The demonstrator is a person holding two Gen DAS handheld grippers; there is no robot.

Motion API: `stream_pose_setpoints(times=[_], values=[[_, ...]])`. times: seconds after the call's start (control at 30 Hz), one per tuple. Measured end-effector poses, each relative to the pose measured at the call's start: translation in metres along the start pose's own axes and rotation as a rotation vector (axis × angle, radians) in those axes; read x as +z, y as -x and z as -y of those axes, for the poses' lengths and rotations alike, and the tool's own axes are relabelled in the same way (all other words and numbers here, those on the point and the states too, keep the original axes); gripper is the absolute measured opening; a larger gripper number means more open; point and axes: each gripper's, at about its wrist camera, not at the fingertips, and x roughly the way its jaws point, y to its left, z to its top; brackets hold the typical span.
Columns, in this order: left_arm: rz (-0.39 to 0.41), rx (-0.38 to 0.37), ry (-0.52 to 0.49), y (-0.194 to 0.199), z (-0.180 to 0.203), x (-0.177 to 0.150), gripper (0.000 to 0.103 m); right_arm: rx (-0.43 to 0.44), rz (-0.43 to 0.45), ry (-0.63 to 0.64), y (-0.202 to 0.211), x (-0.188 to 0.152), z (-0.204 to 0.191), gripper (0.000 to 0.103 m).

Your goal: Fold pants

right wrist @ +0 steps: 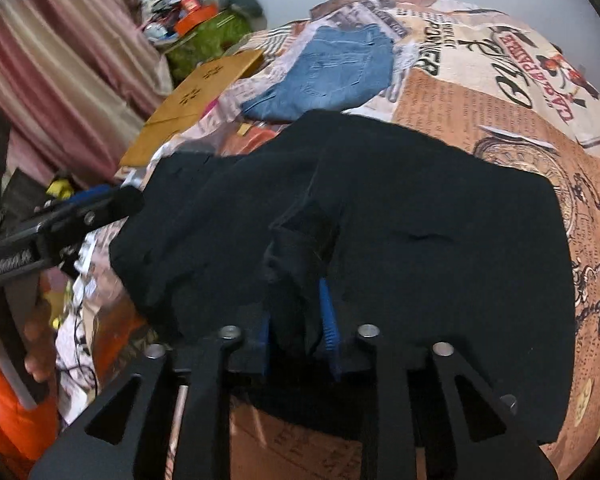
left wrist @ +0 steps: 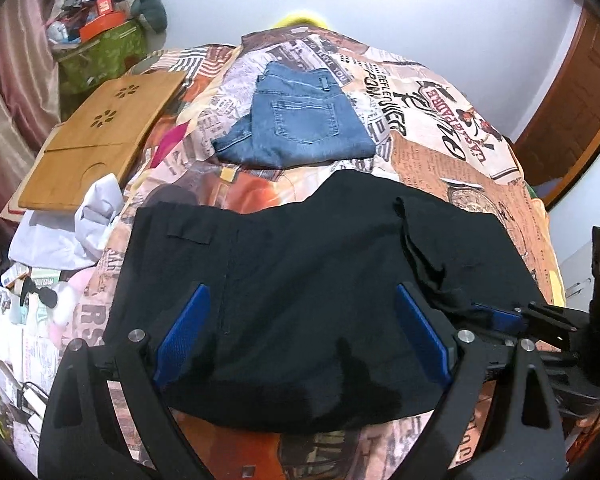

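Black pants [left wrist: 300,280] lie spread across the near part of the bed, partly folded; they also fill the right wrist view [right wrist: 420,240]. My left gripper [left wrist: 304,320] is open and empty, hovering over the pants with its blue pads [left wrist: 188,328] wide apart. My right gripper [right wrist: 298,320] is shut on a raised fold of the black pants and lifts it slightly. It shows at the right of the left wrist view [left wrist: 496,314], holding the pants' right edge.
Folded blue jeans [left wrist: 296,120] lie farther back on the printed bedspread [left wrist: 440,128]. A wooden lap tray [left wrist: 96,140] and white cloth [left wrist: 72,232] sit on the left. A cluttered green box [left wrist: 100,48] stands by the curtain.
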Motion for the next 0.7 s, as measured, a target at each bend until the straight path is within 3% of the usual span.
stream_pose_setpoints(times=[0.07, 0.23, 0.3, 0.43, 0.6, 0.7], values=[[0.013, -0.008, -0.016, 0.001, 0.009, 0.005, 0.093, 0.022, -0.004, 0.005, 0.010, 0.002, 0.003, 0.042], [0.082, -0.007, -0.077, 0.006, 0.041, 0.023, 0.093, 0.010, 0.055, 0.011, 0.043, 0.010, 0.011, 0.047], [0.099, -0.005, -0.125, 0.006, 0.058, 0.032, 0.094, -0.029, 0.109, 0.008, 0.060, 0.014, 0.021, 0.057], [0.106, -0.032, -0.210, -0.002, 0.093, 0.048, 0.094, -0.134, 0.160, 0.008, 0.080, 0.025, 0.049, 0.057], [0.080, -0.021, -0.299, -0.028, 0.132, 0.058, 0.094, -0.218, 0.133, 0.005, 0.069, 0.037, 0.082, 0.057], [0.005, -0.038, -0.341, -0.057, 0.150, 0.059, 0.094, -0.209, 0.091, -0.026, 0.053, 0.040, 0.100, 0.057]])
